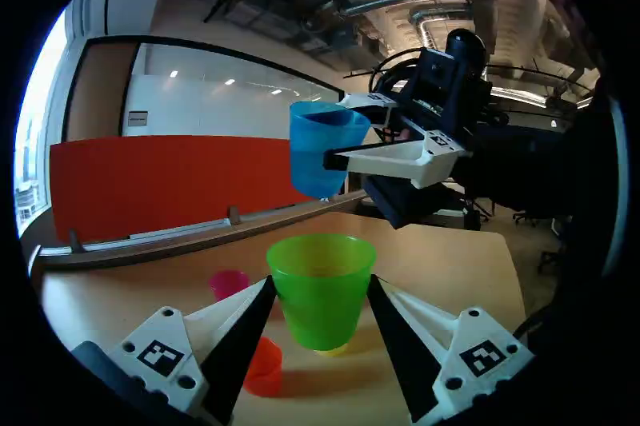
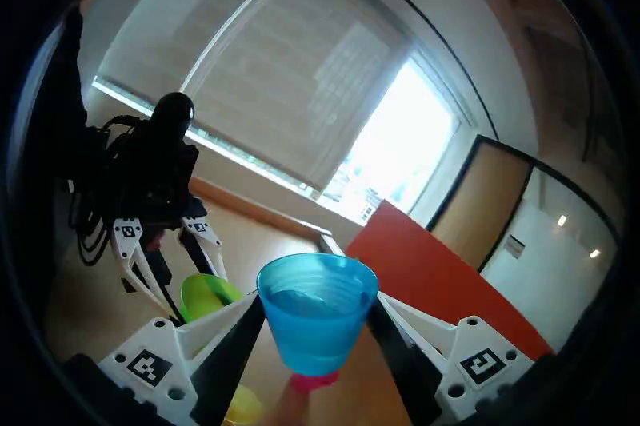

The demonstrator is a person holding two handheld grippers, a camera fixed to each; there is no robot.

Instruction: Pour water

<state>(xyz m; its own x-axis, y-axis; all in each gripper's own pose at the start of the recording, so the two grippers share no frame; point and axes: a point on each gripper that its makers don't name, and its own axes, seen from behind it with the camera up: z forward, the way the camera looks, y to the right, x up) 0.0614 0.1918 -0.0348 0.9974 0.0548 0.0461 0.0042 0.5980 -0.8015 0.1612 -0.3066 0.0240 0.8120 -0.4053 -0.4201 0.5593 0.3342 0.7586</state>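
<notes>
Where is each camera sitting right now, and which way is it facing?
Left gripper view: rides the left claw, facing across the table toward the red partition; its fingers grip the green cup.
Right gripper view: rides the right claw, facing the window; its fingers grip the blue cup.
Shared: both cups and the opposite claw, so the cameras roughly face each other.

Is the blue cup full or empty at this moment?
Partly full: the blue cup, held by the right gripper, shows a water surface below its rim.

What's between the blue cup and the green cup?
Nothing; the left gripper view shows a bare gap from the raised blue cup to the green cup.
</notes>
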